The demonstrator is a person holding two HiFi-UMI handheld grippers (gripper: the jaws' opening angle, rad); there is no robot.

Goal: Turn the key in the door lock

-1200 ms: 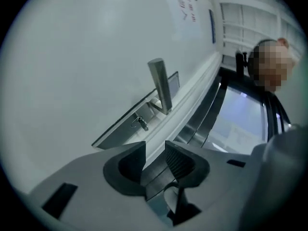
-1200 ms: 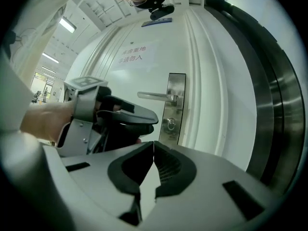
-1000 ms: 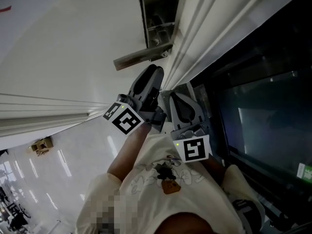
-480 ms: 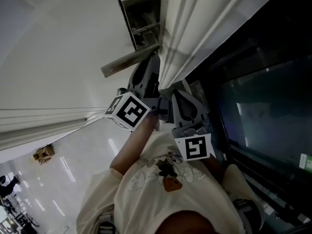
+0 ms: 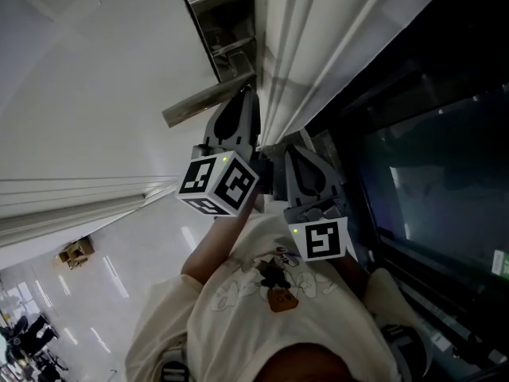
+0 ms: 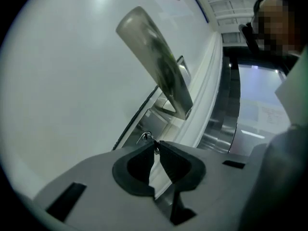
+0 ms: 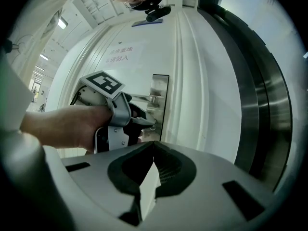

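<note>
The steel lock plate (image 5: 223, 26) with its lever handle (image 5: 208, 102) sits on the white door. In the left gripper view the lever handle (image 6: 154, 66) slants overhead. A small key (image 6: 147, 137) with a ring sticks out of the lock below it. My left gripper (image 6: 155, 147) points level at the lock, its jaws closing, and the tips pinch the key. The right gripper view shows that left gripper (image 7: 144, 121) at the lock plate (image 7: 159, 100). My right gripper (image 7: 154, 146) hangs back beside the door frame, shut with nothing in it; the head view shows it (image 5: 290, 151) right of the left gripper (image 5: 245, 98).
White frame mouldings (image 5: 318, 46) run beside the lock. A dark glass panel (image 5: 429, 181) and a steel jamb (image 7: 269, 105) lie to the right. A paper notice (image 7: 118, 54) is stuck on the door above the handle. The person's arm and shirt fill the lower head view.
The left gripper has moved up to the lock under the lever and rolled, turning its marker cube. Its jaws have come together at the key. The right gripper has barely shifted.
</note>
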